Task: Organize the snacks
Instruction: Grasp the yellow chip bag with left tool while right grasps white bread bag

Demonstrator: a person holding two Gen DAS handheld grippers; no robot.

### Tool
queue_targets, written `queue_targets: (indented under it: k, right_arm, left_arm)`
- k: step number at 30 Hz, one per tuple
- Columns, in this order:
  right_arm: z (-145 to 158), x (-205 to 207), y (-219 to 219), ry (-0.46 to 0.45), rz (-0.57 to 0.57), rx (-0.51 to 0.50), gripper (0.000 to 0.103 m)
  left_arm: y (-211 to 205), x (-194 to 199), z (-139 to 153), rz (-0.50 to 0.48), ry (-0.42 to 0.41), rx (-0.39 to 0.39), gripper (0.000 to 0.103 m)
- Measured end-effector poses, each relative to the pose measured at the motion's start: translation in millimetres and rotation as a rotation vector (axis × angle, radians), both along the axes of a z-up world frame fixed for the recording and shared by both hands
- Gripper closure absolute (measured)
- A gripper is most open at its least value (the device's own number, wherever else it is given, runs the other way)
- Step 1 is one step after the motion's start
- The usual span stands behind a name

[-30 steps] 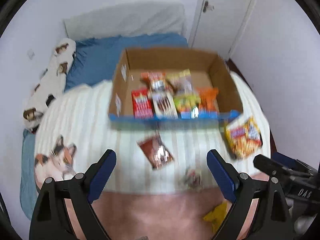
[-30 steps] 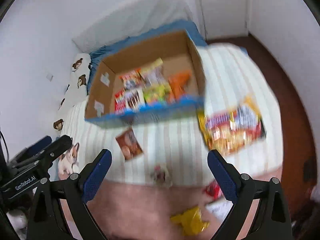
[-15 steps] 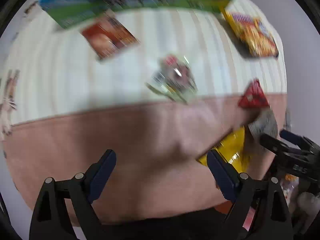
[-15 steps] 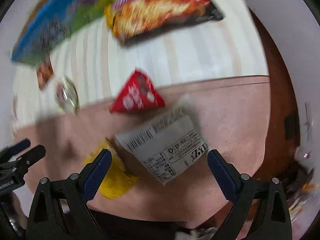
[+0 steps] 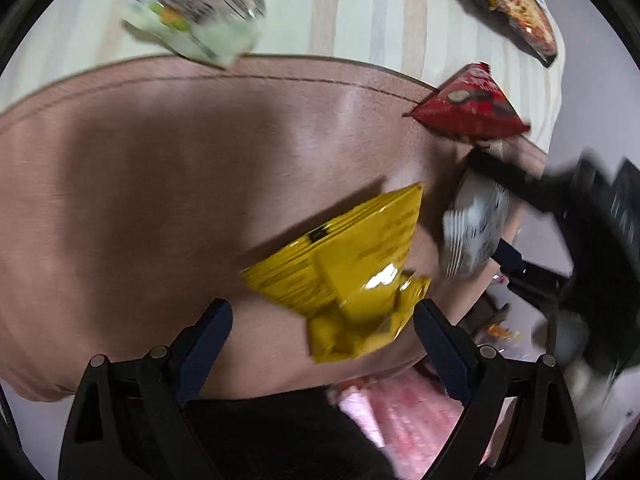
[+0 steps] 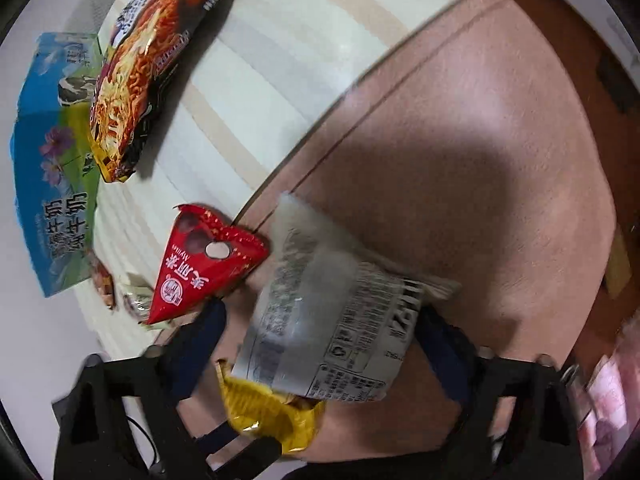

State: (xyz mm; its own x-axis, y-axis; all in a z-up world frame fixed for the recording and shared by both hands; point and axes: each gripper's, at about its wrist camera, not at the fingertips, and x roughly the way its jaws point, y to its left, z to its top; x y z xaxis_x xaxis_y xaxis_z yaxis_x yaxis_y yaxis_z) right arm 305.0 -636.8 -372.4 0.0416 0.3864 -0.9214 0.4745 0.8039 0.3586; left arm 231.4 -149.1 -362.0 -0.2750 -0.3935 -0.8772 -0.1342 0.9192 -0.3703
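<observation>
A yellow snack packet (image 5: 344, 272) lies on the pink blanket (image 5: 160, 180), between the fingers of my left gripper (image 5: 322, 312). Those jaws are closing slightly, and the pads are not pressing it. My right gripper (image 6: 322, 318) is closing around a white printed packet (image 6: 332, 320), with a gap still showing at its left finger. In the left wrist view the right gripper (image 5: 496, 216) straddles that white packet (image 5: 476, 224). A red triangular packet (image 6: 204, 264) lies just beyond it. The yellow packet (image 6: 272, 416) shows under the white one.
A large noodle pack (image 6: 148, 64) rests on the striped cream blanket (image 6: 260, 60), beside the blue printed side of the snack box (image 6: 52, 160). A clear green-and-white packet (image 5: 200, 12) lies at the blanket seam. The bed's edge and pink cloth (image 5: 400, 408) are below.
Both grippers have dropped and tipped down toward the bed's near edge. The box has left the left view. The right jaws have narrowed around the white packet.
</observation>
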Motion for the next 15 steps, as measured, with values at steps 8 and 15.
queue_targets:
  k: [8, 15]
  right_arm:
    - [15, -12, 12, -0.035, 0.264, -0.094, 0.036]
    - [15, -26, 56, -0.081, 0.444, -0.172, 0.036]
  left_arm:
    - [-4, 2, 2, -0.065, -0.090, 0.057, 0.061]
    - [14, 11, 20, -0.191, -0.234, 0.205, 0.060]
